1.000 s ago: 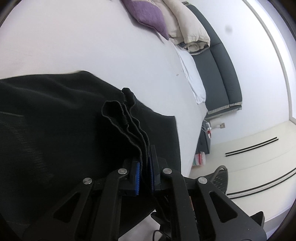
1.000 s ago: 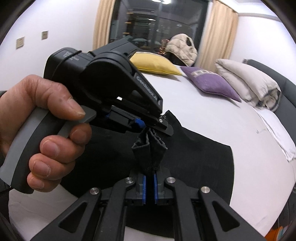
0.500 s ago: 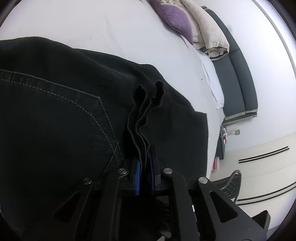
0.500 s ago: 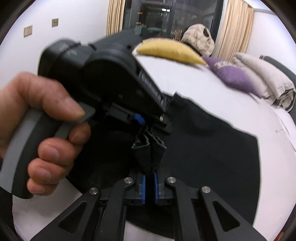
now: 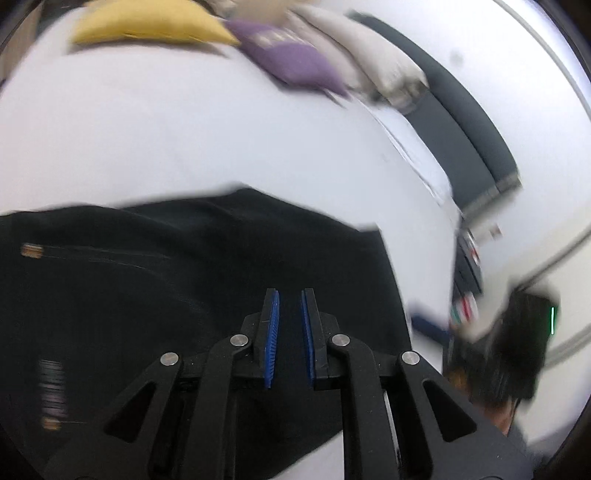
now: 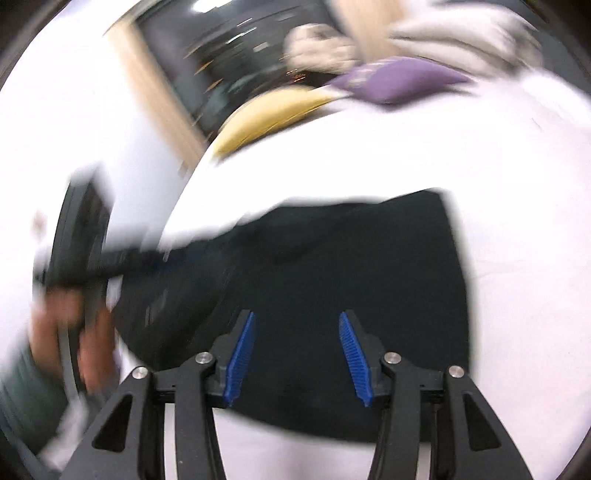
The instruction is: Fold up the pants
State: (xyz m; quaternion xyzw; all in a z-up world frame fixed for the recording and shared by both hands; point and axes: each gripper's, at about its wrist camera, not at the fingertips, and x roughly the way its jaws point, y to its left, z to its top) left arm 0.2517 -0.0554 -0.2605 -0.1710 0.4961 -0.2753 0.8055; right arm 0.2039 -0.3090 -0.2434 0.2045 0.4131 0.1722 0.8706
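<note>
The black pants [image 5: 166,288] lie folded flat on the white bed [image 5: 184,140]. My left gripper [image 5: 289,299] is above them, its blue pads a small gap apart with nothing between them. In the right wrist view the pants [image 6: 332,266] lie below my right gripper [image 6: 296,319], which is wide open and empty. The left gripper body and the hand holding it [image 6: 74,280] show blurred at the left of that view. Both views are motion-blurred.
A yellow pillow [image 5: 147,22], a purple pillow [image 5: 291,59] and a beige duvet [image 5: 369,55] lie at the far side of the bed. A dark headboard [image 5: 469,136] runs along the right. A dark window with curtains [image 6: 221,62] is behind.
Both grippers have let go of the bunched pants fabric and opened. The pants now lie flat on the bed. Both grippers have pulled back and are moving fast.
</note>
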